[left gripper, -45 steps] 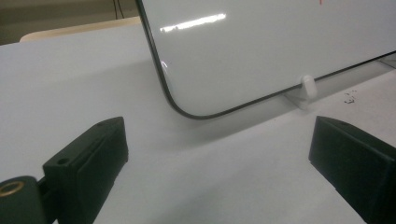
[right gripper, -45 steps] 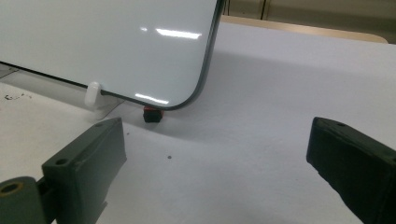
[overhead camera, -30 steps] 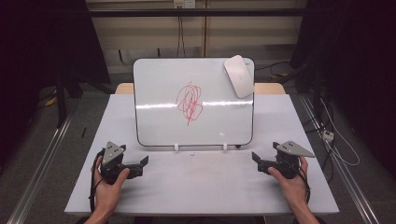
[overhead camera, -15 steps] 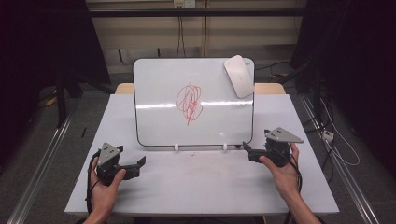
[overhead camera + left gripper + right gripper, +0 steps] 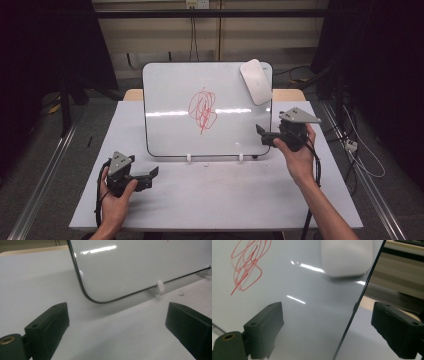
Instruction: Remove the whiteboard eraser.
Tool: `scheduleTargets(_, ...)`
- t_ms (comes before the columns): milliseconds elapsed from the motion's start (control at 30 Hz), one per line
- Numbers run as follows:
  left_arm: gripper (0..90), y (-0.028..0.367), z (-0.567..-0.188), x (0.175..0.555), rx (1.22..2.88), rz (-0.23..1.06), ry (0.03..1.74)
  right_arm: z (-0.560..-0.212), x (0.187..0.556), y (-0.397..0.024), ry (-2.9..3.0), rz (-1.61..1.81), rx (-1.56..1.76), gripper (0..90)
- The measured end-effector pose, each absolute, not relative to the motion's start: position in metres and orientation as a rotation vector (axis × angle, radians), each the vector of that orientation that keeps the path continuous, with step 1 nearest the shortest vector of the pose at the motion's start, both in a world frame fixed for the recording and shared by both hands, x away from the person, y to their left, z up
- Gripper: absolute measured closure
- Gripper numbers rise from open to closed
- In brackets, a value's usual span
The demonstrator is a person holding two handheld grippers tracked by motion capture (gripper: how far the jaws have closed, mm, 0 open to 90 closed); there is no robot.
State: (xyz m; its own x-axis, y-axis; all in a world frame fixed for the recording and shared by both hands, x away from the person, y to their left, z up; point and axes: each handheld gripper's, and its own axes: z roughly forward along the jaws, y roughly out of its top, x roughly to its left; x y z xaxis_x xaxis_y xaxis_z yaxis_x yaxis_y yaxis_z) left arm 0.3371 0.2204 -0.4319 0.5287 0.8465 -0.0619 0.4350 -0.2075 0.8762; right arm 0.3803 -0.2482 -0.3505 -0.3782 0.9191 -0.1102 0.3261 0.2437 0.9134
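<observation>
High view: a whiteboard [image 5: 207, 107] stands propped on two small white feet [image 5: 189, 158] at the far middle of the white desk [image 5: 215, 195]. A red scribble [image 5: 202, 110] sits at the board's centre. A white eraser [image 5: 256, 81] clings to the board's upper right corner, tilted. The right claw [image 5: 260, 134] is held off the desk at the board's right edge, near the lower right corner, pointing left toward the board. Its jaws have just been closing a little; they stand apart with nothing pressed between them. The left claw [image 5: 152, 176] rests low at the near left of the desk, just near of the board's lower left corner, pointing right. Cables trail from both toward the near edge.

Left gripper view: the left claw [image 5: 117, 322] stands wide open, both black pads clear, bare desk [image 5: 32, 285] between them. The whiteboard's rounded lower corner [image 5: 86, 293] lies just beyond, and one white foot [image 5: 160, 286] holds the bottom edge.

Right gripper view: the right claw [image 5: 328, 325] is open and straddles the whiteboard's dark right edge [image 5: 359, 302]; one pad lies before the board's face, the other beyond the edge; neither touches it. The red scribble [image 5: 247, 265] shows at upper left, the eraser [image 5: 345, 257] blurred at the top. Whether the pads are level with the board's plane I cannot tell.
</observation>
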Motion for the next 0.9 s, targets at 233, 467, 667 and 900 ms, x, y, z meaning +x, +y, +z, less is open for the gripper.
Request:
scheduleTargets(233,5.2,0.221,-0.432,0.334,1.835,0.557,1.039,-0.326,0.4,-0.24,1.841,1.061,1.086,11.5)
scheduleTargets(467,5.2,0.225,-0.431,0.336,1.835,0.563,1.057,-0.311,0.42,-0.235,1.825,1.026,1.076,10.3)
scheduleTargets(667,5.2,0.221,-0.431,0.338,1.832,0.558,1.053,-0.3,0.44,-0.228,1.833,0.976,1.049,10.2)
scheduleTargets(900,5.2,0.22,-0.432,0.337,1.84,0.556,1.046,-0.293,0.459,-0.22,1.822,0.921,1.038,15.5)
